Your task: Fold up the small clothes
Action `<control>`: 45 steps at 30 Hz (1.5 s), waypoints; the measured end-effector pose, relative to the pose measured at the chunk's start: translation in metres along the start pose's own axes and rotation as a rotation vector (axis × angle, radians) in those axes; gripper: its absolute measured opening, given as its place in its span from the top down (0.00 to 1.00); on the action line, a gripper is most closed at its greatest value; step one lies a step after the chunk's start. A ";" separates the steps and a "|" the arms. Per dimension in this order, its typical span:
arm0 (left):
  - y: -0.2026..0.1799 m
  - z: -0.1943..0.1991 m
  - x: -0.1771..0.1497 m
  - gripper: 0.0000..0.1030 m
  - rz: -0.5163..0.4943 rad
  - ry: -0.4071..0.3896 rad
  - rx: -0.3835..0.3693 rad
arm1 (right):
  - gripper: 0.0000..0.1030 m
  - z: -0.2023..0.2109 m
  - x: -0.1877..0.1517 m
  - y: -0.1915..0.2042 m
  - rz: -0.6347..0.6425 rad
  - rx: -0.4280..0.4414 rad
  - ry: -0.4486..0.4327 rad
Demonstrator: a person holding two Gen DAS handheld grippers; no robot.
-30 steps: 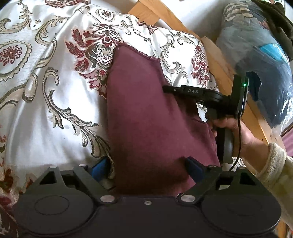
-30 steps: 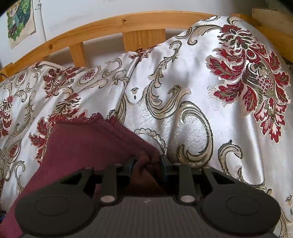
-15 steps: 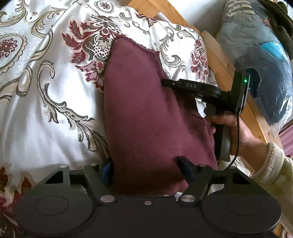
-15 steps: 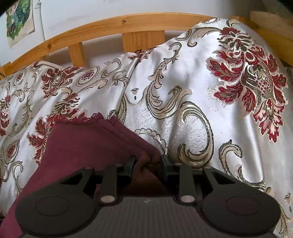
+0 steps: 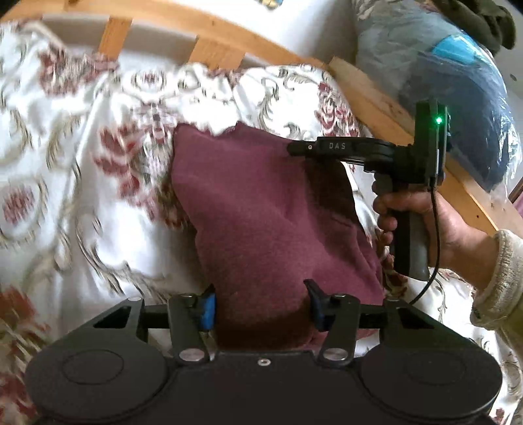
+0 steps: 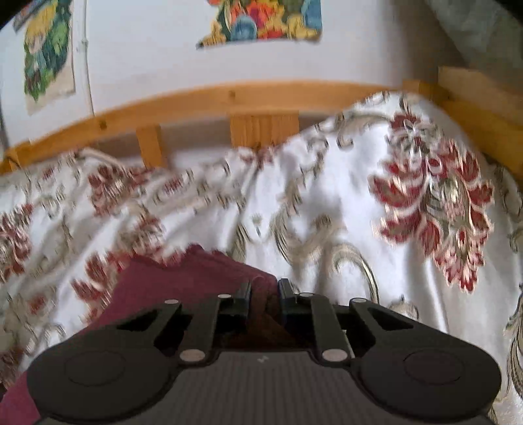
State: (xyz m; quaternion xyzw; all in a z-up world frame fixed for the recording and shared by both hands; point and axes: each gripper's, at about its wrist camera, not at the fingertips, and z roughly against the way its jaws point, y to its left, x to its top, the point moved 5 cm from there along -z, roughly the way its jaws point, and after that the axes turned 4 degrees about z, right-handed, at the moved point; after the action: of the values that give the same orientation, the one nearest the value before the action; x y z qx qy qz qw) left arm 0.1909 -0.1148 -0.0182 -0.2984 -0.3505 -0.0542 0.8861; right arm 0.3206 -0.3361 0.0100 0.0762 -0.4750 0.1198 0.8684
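A white bedspread (image 5: 81, 202) with red flowers and gold scrolls covers the bed, and a wooden bed frame (image 5: 209, 29) runs along its far edge against a pale wall. On the bedspread lies a small maroon garment (image 5: 261, 222), stretched from the near edge of the left wrist view toward the frame.

The left gripper (image 5: 260, 305) reaches over the near end of the garment. Its jaws have just been closing, and the cloth is bunched between them, with both fingers pressing into its sides, so it is grasping the garment.

To the right, the right gripper (image 5: 294, 148) sits at the far right corner of the garment, held by a hand (image 5: 421, 219) in a cream knitted sleeve (image 5: 500, 287). In its own view the right gripper (image 6: 264, 292) has a fold of maroon cloth pinched between its narrow fingers; these jaws too have just been closing. Beyond it, behind the frame, a blue bundle in clear plastic (image 5: 457, 108) is piled up. Colourful pictures (image 6: 261, 19) hang on the wall.
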 end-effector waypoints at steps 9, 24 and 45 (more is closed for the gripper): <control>0.025 0.043 0.051 0.49 -0.058 -0.124 0.127 | 0.82 -0.006 0.060 0.042 0.000 0.095 -0.123; 0.105 0.087 0.096 0.48 0.002 -0.208 0.338 | 0.83 -0.080 0.126 0.151 0.102 0.216 -0.142; 0.162 0.053 0.074 0.36 0.148 -0.138 0.360 | 0.27 -0.133 0.077 0.145 0.175 -0.009 -0.032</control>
State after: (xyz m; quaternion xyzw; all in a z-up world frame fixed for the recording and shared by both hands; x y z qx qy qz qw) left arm 0.2647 0.0561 -0.0191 -0.1631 -0.3918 0.0950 0.9005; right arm 0.4271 -0.1538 0.0061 0.0322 -0.4941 0.1920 0.8473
